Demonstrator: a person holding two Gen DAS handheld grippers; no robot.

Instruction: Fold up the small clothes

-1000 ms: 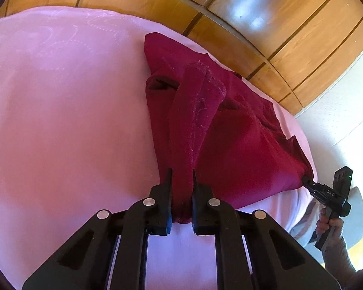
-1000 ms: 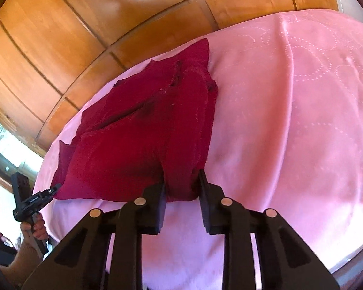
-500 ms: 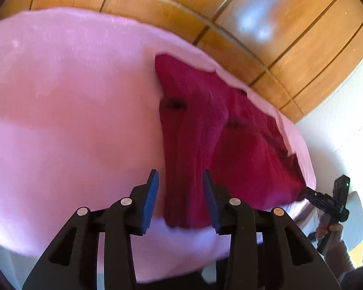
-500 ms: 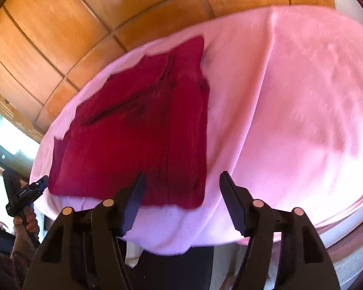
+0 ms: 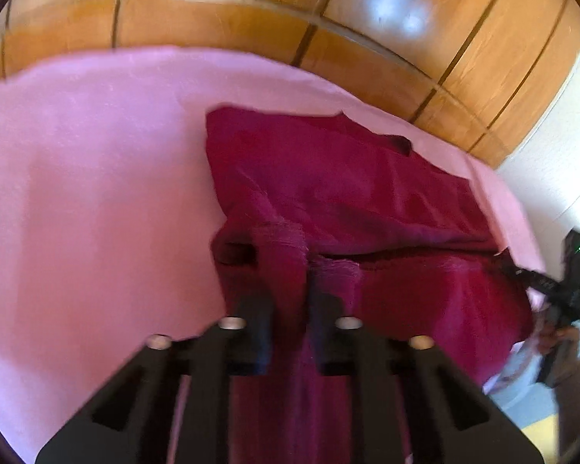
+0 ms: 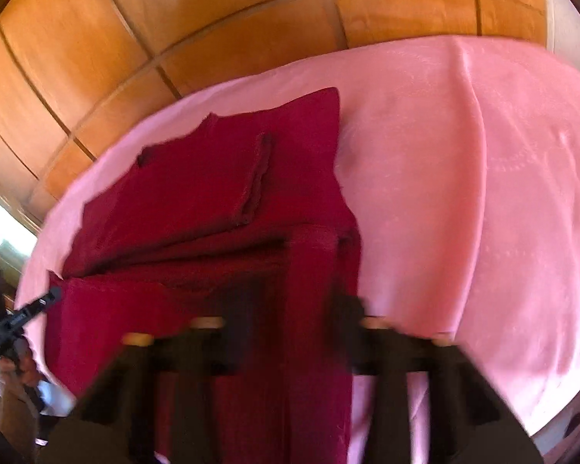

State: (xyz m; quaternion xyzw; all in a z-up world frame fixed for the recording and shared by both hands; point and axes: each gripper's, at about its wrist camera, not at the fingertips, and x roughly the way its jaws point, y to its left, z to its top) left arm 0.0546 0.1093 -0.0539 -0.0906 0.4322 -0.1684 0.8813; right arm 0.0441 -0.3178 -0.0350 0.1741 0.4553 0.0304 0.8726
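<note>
A dark red garment (image 5: 328,193) lies on the pink cloth of a table (image 5: 96,193). Its near edge is lifted and folded over toward the far side. My left gripper (image 5: 288,301) is shut on the garment's near left corner. My right gripper (image 6: 290,309) grips the near right corner (image 6: 313,270) between its fingers; that view is motion-blurred. The garment (image 6: 212,185) shows a folded sleeve on top. Each gripper also appears at the edge of the other's view: the right one (image 5: 553,290) and the left one (image 6: 19,317).
Wood wall panels (image 5: 328,19) stand behind the table. The pink cloth (image 6: 483,193) stretches wide to the right of the garment. A white wall (image 5: 560,135) is at the far right. The table's near edge lies below the grippers.
Half a second ago both grippers were open over the flat garment's near edge. Now both have closed on it and lifted it, carrying the edge toward the far side.
</note>
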